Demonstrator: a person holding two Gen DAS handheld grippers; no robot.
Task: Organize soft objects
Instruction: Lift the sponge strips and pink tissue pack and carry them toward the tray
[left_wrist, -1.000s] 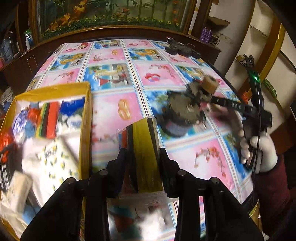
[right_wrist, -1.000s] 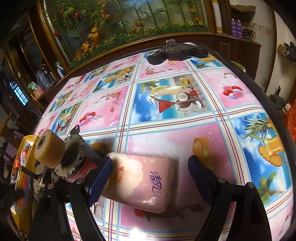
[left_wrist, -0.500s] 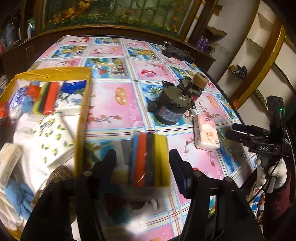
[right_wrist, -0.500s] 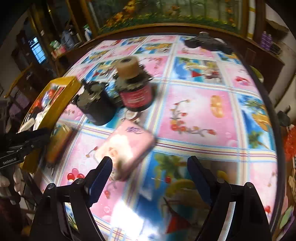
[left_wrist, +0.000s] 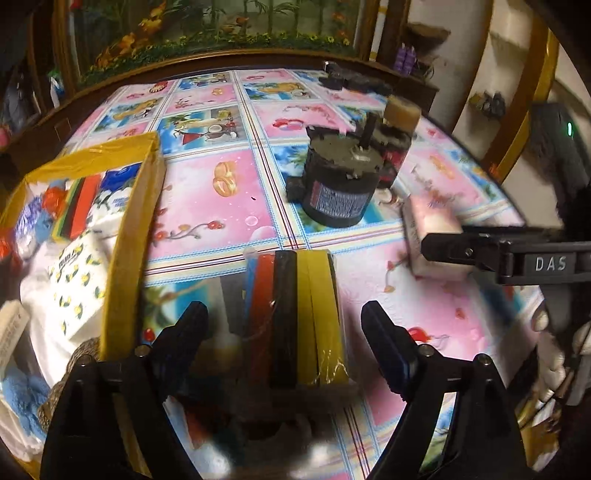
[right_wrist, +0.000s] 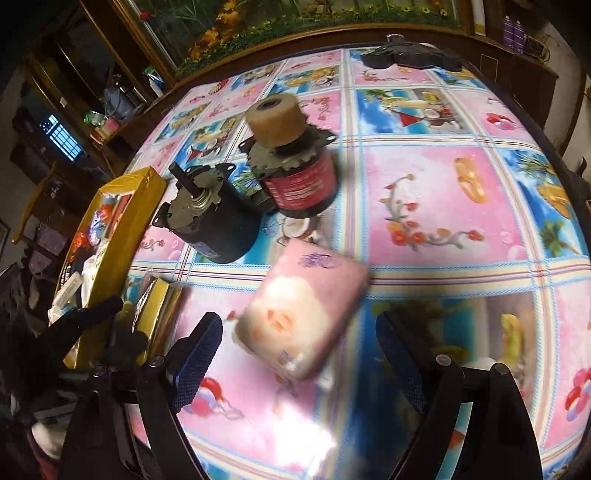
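Observation:
A wrapped pack of striped sponges (left_wrist: 295, 317), blue, red, black and yellow, lies on the table between the open jaws of my left gripper (left_wrist: 284, 339); neither pad touches it. It also shows in the right wrist view (right_wrist: 155, 306). A pink tissue pack (right_wrist: 299, 310) lies between the open jaws of my right gripper (right_wrist: 295, 347), apart from both pads. In the left wrist view the tissue pack (left_wrist: 428, 225) sits beside the right gripper's finger (left_wrist: 465, 251). A yellow box (left_wrist: 129, 236) at left holds several soft items.
Two small motors stand mid-table: a black one (left_wrist: 340, 184) and a red-labelled one with a tan roller (right_wrist: 291, 162). A dark object (right_wrist: 410, 55) lies at the far edge. The patterned tablecloth (left_wrist: 210, 199) covers a round table with a wooden rim.
My left gripper let go of the sponge pack and opened wide over it. My right gripper pulled back from the tissue pack, swung, then came close over it again.

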